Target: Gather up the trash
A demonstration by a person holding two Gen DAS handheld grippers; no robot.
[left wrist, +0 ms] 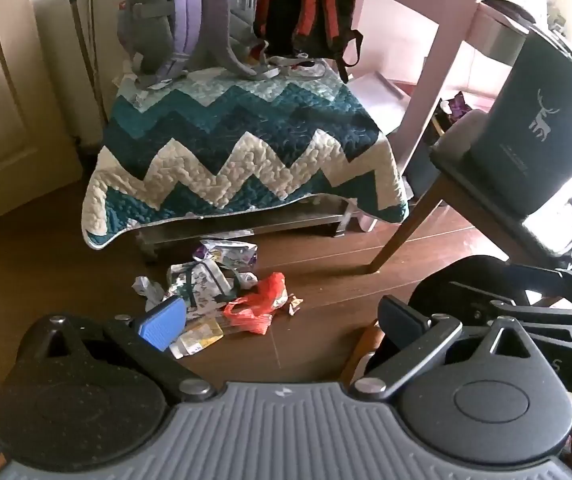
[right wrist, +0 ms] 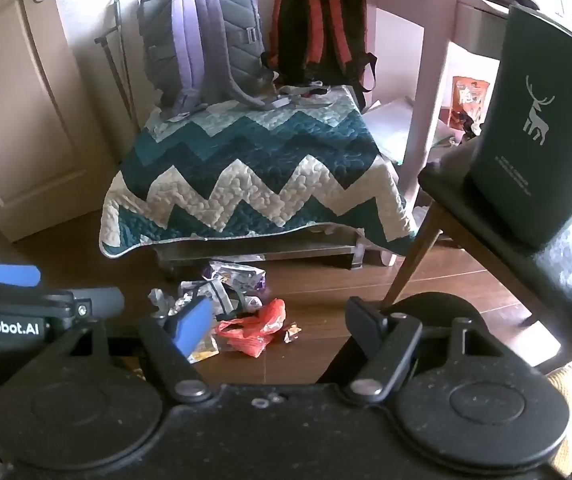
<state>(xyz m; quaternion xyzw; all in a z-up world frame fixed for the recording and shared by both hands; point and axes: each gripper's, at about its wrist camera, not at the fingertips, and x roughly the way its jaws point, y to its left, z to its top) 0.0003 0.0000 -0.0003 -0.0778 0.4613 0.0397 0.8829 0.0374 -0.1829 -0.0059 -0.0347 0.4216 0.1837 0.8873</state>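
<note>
The left gripper [left wrist: 282, 320] is hovering above the dark wooden floor [left wrist: 325, 276] with its 2 fingers spread wide apart and nothing between them. Its blue-padded finger [left wrist: 162, 322] is overlapping the near edge of the trash pile [left wrist: 216, 296], though whether it is touching the litter cannot be told.

The right gripper [right wrist: 282, 320] is likewise standing wide open and empty, looking at the same heap from just beside the left one; part of the left tool is showing at the left border of the right wrist view.

The trash is lying on the floor directly in front of a low bench [left wrist: 246, 228]. A red plastic bag [left wrist: 258, 306] is sitting at the near right of the pile, with a small crumpled foil wrapper [left wrist: 294, 304] just beside it. A yellow packet [left wrist: 202, 340] is lying at the near left, a purple and white wrapper [left wrist: 228, 252] is resting closest to the bench, and crumpled white paper [left wrist: 148, 288] is lying at the far left.

A teal and white zigzag quilt [left wrist: 242, 152] is draping over the bench. 2 backpacks are standing on it against the wall: a grey and purple backpack [left wrist: 190, 20] and a black and red backpack [left wrist: 305, 8]. On the right, a dark green bag with a deer logo [left wrist: 541, 128] is standing on a dark chair [left wrist: 485, 196].
</note>
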